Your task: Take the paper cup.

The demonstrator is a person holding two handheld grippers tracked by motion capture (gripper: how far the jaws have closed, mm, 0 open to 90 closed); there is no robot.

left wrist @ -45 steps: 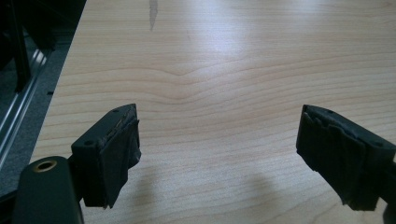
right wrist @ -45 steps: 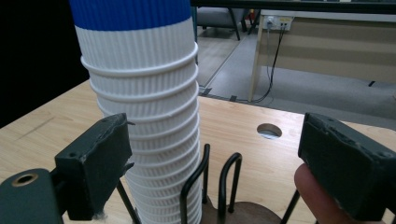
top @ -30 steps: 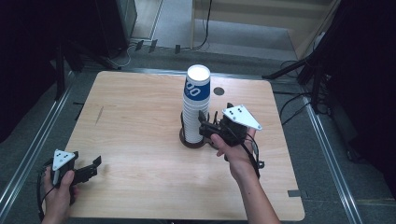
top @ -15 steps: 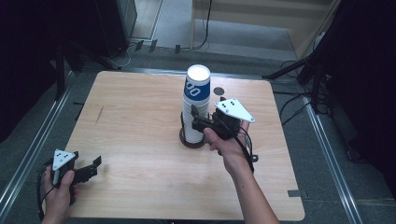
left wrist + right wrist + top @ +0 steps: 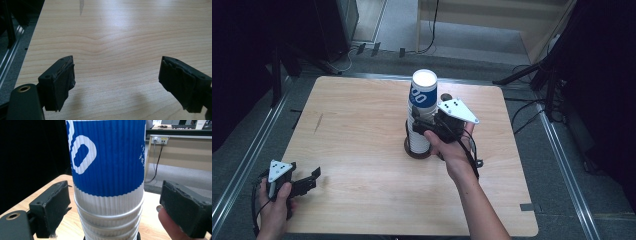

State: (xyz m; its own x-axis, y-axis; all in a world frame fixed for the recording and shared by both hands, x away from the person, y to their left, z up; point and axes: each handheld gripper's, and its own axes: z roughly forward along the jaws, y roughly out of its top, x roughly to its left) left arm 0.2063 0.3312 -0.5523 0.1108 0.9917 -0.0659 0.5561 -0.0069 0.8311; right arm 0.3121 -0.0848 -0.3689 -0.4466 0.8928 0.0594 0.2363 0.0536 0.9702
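Cups stand as one upright stack near the middle of the bench, on a dark round base, and in the high view we see the right hand-held gripper reaching in from the stack's right at about mid-height. The stack's long axis runs straight up; the gripper comes at it level, so its jaws straddle the stack from the side. The left hand-held gripper lies well apart at the bench's near left corner, so the right hand is by far the nearer. Beyond the bench we see grey floor, cables and dark stands.

In the left gripper view, the left hand-held gripper is spread wide over bare pale wood, with nothing between its jaws.

In the right gripper view, the cups sit dead centre between the jaws of the right hand-held gripper, the top cup blue-banded, white ribbed rims nested below it. Both jaws stand off the cup walls with a gap on each side, so we read this gripper as open and gripping nothing yet. We judge that closing comes next, and the rims below suggest how high the jaws bite decides how many cups lift. A desk and wall sockets show behind.
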